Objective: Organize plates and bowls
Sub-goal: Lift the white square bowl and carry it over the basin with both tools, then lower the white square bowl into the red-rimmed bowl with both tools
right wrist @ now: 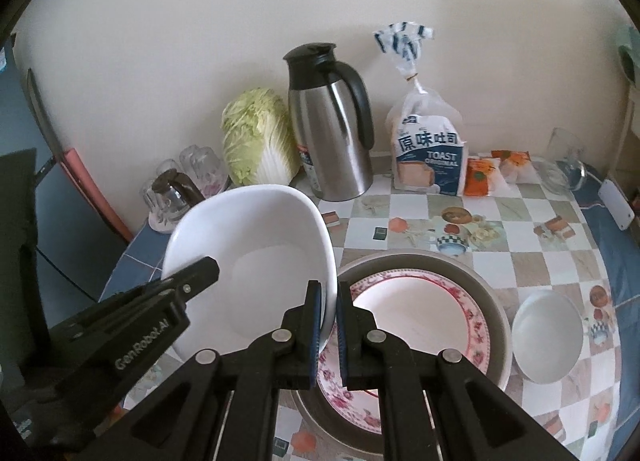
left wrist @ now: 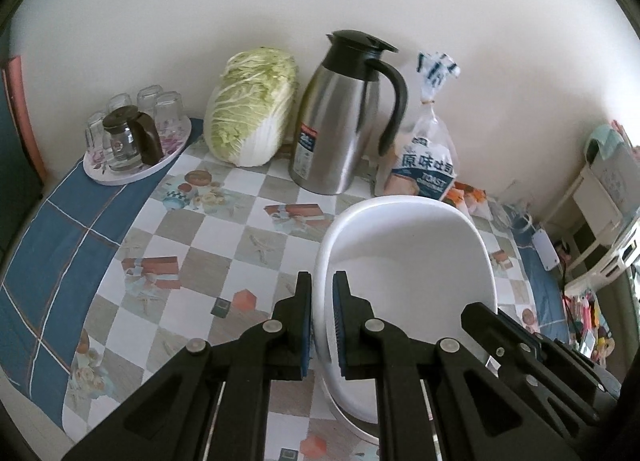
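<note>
A large white bowl (left wrist: 404, 261) is held tilted above the table by both grippers. My left gripper (left wrist: 322, 293) is shut on its left rim; my right gripper (right wrist: 328, 301) is shut on its right rim (right wrist: 256, 253). The right gripper's fingers (left wrist: 492, 321) show at the bowl's right edge in the left wrist view; the left gripper's fingers (right wrist: 192, 277) show at the bowl's left in the right wrist view. Beside the bowl, a floral-rimmed plate (right wrist: 420, 325) lies in a grey plate (right wrist: 496, 301). A small white bowl (right wrist: 548, 345) sits to their right.
Against the wall stand a cabbage (left wrist: 252, 109), a steel thermos jug (left wrist: 340, 117) and a toast bag (left wrist: 428, 157). A tray with glasses and a small teapot (left wrist: 132, 141) sits at the far left. Snack packets (right wrist: 484, 177) and a glass jug (right wrist: 564, 165) lie at the right.
</note>
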Demonstrator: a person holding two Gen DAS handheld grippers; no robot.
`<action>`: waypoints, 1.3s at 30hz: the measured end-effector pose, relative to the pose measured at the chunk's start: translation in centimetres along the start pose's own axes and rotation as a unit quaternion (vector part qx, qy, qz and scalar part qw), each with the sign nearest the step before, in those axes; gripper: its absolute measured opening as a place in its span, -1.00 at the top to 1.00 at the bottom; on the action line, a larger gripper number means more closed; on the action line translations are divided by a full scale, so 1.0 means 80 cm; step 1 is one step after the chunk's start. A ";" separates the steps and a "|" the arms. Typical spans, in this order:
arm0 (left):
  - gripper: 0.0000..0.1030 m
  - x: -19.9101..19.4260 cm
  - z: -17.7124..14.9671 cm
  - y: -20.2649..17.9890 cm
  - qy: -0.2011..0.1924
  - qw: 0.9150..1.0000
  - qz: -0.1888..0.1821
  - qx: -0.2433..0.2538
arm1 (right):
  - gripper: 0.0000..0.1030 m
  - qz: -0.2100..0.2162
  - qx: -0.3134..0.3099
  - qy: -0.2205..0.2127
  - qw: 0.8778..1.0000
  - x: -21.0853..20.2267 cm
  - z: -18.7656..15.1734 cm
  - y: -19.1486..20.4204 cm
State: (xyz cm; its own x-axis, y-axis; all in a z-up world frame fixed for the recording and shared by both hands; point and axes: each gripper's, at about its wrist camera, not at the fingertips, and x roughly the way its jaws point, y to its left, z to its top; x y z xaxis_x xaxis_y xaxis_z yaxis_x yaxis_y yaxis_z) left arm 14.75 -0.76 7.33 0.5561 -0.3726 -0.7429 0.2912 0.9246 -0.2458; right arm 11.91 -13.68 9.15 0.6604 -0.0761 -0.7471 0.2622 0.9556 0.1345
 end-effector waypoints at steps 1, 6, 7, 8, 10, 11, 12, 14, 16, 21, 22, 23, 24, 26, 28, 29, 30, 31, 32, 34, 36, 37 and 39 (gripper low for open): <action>0.80 0.000 -0.001 -0.005 0.001 1.000 0.000 0.003 | 0.84 -0.001 0.003 -0.002 1.000 -0.003 -0.002 -0.004; 0.80 -0.004 -0.005 -0.028 -0.003 1.000 -0.003 0.017 | 0.84 -0.005 0.016 -0.011 1.000 -0.014 -0.007 -0.024; 0.80 -0.005 -0.005 -0.032 -0.005 1.000 -0.003 0.020 | 0.84 -0.005 0.019 -0.013 1.000 -0.017 -0.008 -0.028; 0.80 -0.006 -0.006 -0.037 -0.006 1.000 -0.004 0.023 | 0.84 -0.005 0.021 -0.015 1.000 -0.018 -0.008 -0.032; 0.80 -0.007 -0.007 -0.047 -0.007 1.000 -0.005 0.028 | 0.84 -0.004 0.027 -0.019 0.999 -0.022 -0.007 -0.041; 0.80 -0.007 -0.007 -0.051 -0.007 1.000 -0.006 0.030 | 0.84 -0.002 0.030 -0.021 0.999 -0.025 -0.007 -0.045; 0.80 -0.007 -0.008 -0.055 -0.007 0.999 -0.007 0.031 | 0.84 -0.001 0.034 -0.022 0.999 -0.028 -0.007 -0.050; 0.80 -0.006 -0.009 -0.063 -0.006 0.999 -0.008 0.033 | 0.84 0.000 0.038 -0.024 0.999 -0.032 -0.007 -0.058; 0.80 -0.005 -0.010 -0.071 -0.004 0.999 -0.010 0.037 | 0.84 0.000 0.042 -0.024 0.999 -0.035 -0.008 -0.065; 0.80 0.000 -0.014 -0.090 0.001 0.999 -0.019 0.042 | 0.84 0.001 0.055 -0.021 0.998 -0.041 -0.011 -0.090; 0.80 0.001 -0.015 -0.094 0.003 0.999 -0.020 0.044 | 0.84 0.000 0.059 -0.020 0.998 -0.042 -0.011 -0.095; 0.80 0.002 -0.016 -0.099 0.004 0.999 -0.021 0.047 | 0.84 0.000 0.062 -0.020 0.998 -0.043 -0.012 -0.100; 0.80 0.003 -0.016 -0.104 0.005 0.998 -0.021 0.050 | 0.84 -0.001 0.064 -0.020 0.998 -0.044 -0.012 -0.104; 0.80 0.004 -0.016 -0.113 0.005 0.998 -0.023 0.056 | 0.84 -0.003 0.069 -0.020 0.997 -0.047 -0.012 -0.112; 0.80 0.005 -0.016 -0.121 0.005 0.998 -0.025 0.061 | 0.84 -0.005 0.074 -0.021 0.997 -0.049 -0.012 -0.120; 0.80 0.005 -0.016 -0.125 0.006 0.998 -0.027 0.063 | 0.84 -0.005 0.077 -0.022 0.997 -0.051 -0.012 -0.124; 0.80 0.006 -0.016 -0.128 0.007 0.997 -0.028 0.065 | 0.84 -0.005 0.080 -0.022 0.997 -0.051 -0.013 -0.127; 0.80 0.008 -0.017 -0.131 0.009 0.997 -0.030 0.067 | 0.85 -0.006 0.084 -0.022 0.996 -0.052 -0.012 -0.131; 0.80 0.010 -0.018 -0.134 0.011 0.997 -0.032 0.067 | 0.85 -0.007 0.086 -0.022 0.996 -0.053 -0.013 -0.135; 0.80 0.014 -0.019 -0.138 0.016 0.997 -0.035 0.068 | 0.85 -0.011 0.089 -0.022 0.996 -0.055 -0.014 -0.140; 0.80 0.017 -0.021 -0.143 0.020 0.997 -0.035 0.071 | 0.85 -0.013 0.092 -0.020 0.996 -0.054 -0.015 -0.144; 0.80 0.018 -0.022 -0.144 0.021 0.997 -0.036 0.072 | 0.85 -0.013 0.094 -0.018 0.995 -0.053 -0.016 -0.146; 0.79 0.021 -0.023 -0.147 0.024 0.996 -0.035 0.076 | 0.85 -0.013 0.098 -0.016 0.995 -0.052 -0.016 -0.151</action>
State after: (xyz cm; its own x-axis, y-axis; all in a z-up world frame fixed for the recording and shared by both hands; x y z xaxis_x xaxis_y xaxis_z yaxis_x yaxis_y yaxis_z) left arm 10.82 -12.10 7.80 0.4933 -0.4290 -0.7567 0.4445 0.8721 -0.2047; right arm 5.08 -24.53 9.77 0.6723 -0.1127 -0.7316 0.4105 0.8792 0.2418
